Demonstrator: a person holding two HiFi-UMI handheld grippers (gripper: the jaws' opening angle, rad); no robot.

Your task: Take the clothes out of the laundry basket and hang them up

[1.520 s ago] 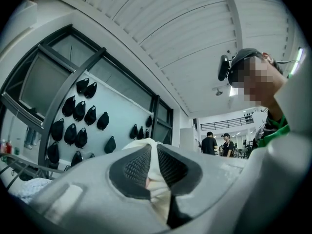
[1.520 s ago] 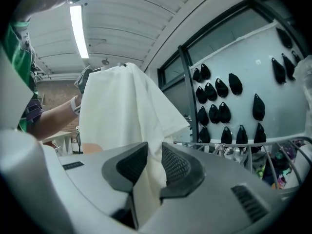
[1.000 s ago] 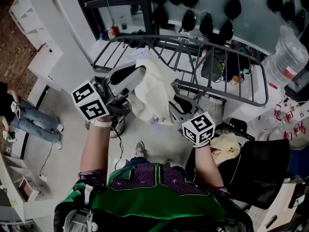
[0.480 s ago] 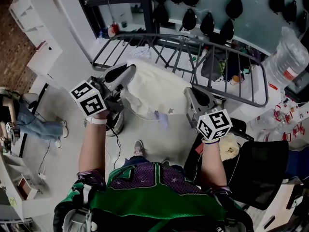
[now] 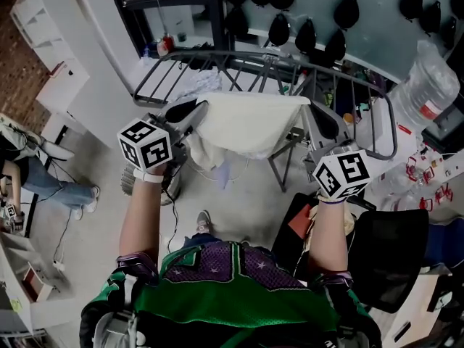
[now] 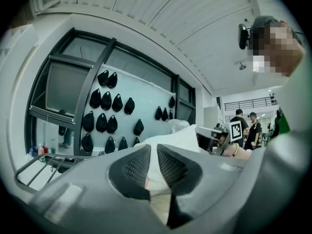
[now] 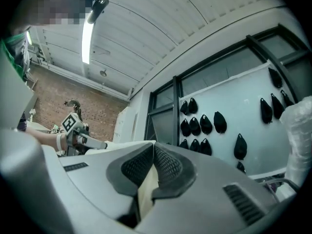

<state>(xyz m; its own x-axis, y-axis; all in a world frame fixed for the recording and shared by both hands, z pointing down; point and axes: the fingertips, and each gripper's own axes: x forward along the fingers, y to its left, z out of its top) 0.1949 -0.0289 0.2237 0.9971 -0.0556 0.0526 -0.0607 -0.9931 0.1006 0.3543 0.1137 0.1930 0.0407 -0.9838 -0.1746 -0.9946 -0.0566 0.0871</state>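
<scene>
A cream garment point(image 5: 246, 125) hangs stretched flat between my two grippers, just above the grey wire drying rack point(image 5: 377, 114). My left gripper point(image 5: 197, 113) is shut on its left edge. In the left gripper view the cloth point(image 6: 155, 182) is pinched between the pads of the left gripper point(image 6: 152, 147). My right gripper point(image 5: 316, 118) is shut on the right edge, and in the right gripper view a strip of cloth point(image 7: 146, 194) runs between the closed pads of the right gripper point(image 7: 153, 147). The garment's lower part sags below the rack's front rail.
A black basket point(image 5: 395, 256) stands at the lower right beside my right arm. A large clear water bottle point(image 5: 429, 85) sits at the right. Black pouches point(image 5: 304, 31) hang on the wall behind the rack. A person's legs point(image 5: 36, 172) show at the far left.
My right gripper has closed on the garment's edge and moved right and up. The garment, bunched a second ago, is now spread wide between both grippers over the rack.
</scene>
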